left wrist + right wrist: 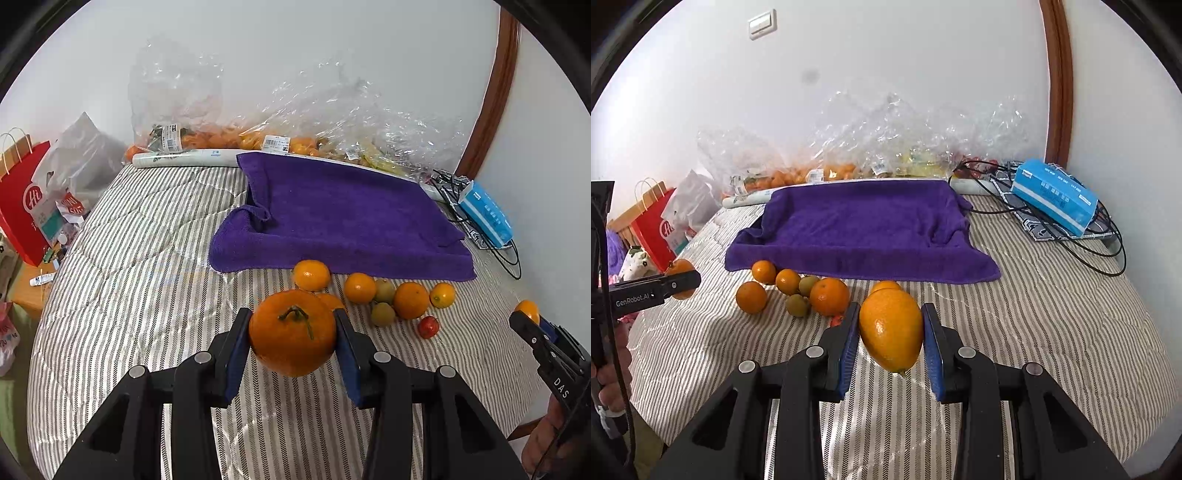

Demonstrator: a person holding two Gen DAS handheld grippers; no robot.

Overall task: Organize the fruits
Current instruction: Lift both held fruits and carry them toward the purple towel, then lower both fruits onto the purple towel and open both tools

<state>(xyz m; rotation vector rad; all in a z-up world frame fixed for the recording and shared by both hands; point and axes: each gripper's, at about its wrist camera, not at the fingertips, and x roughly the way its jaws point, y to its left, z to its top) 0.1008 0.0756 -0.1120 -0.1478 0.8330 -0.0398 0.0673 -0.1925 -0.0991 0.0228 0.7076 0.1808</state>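
In the left wrist view my left gripper (pixel 293 326) is shut on a round mandarin (pixel 292 332) with a green stem, held above the striped bed cover. In the right wrist view my right gripper (pixel 891 328) is shut on an oval yellow-orange citrus (pixel 891 330). A loose cluster of fruit lies in front of a purple towel (pixel 343 221): several oranges (pixel 360 288), two greenish fruits (pixel 383 314) and a small red one (pixel 428 326). At the right edge of the left wrist view the right gripper (pixel 530 319) shows with its fruit. At the left edge of the right wrist view the left gripper (pixel 685 280) shows with its mandarin.
Clear plastic bags of fruit (pixel 280 140) and a white roll (pixel 184 158) line the wall behind the towel. A blue tissue pack (pixel 1052 195) and black cables (pixel 1108 251) lie at the right. A red paper bag (pixel 22 206) stands off the bed's left side.
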